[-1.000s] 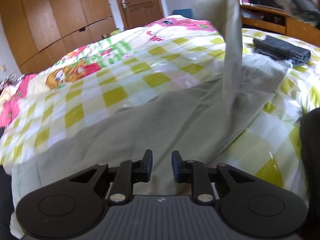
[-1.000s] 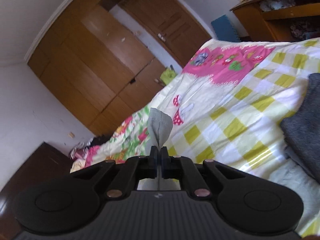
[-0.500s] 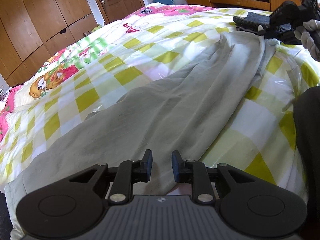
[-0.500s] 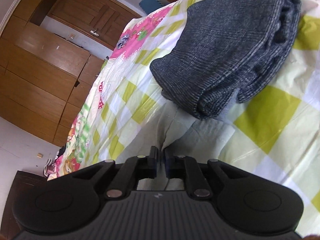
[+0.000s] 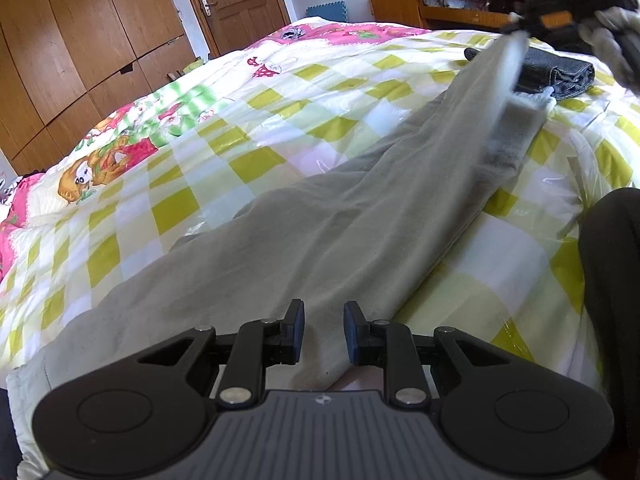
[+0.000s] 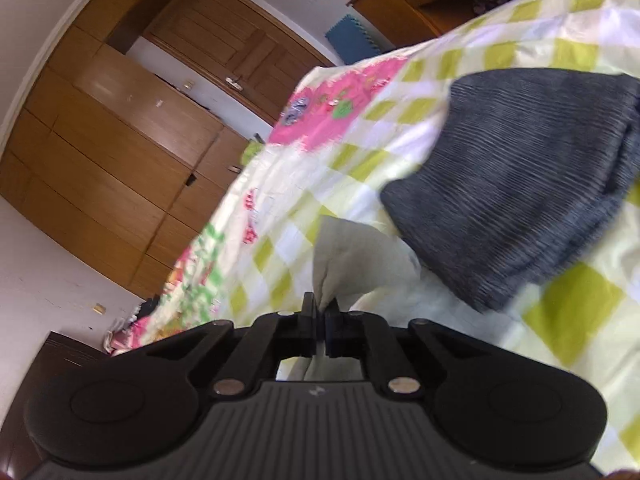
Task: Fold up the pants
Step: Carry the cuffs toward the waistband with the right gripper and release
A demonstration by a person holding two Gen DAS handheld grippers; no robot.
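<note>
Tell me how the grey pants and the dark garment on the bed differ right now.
The grey pants are light grey and stretched out long across the bed; the dark garment is charcoal and folded into a compact bundle. The pants' far end is lifted, pinched in the right gripper; the dark garment lies untouched. The left gripper is open above the pants. Both are clothing on the checked bedspread.

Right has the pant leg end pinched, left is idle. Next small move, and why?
Probably carry the right gripper toward the waist end near the left gripper. Its jaws are shut on the gray pants, the leg end is lifted off the bed, the left jaws stand open above the cloth.
</note>
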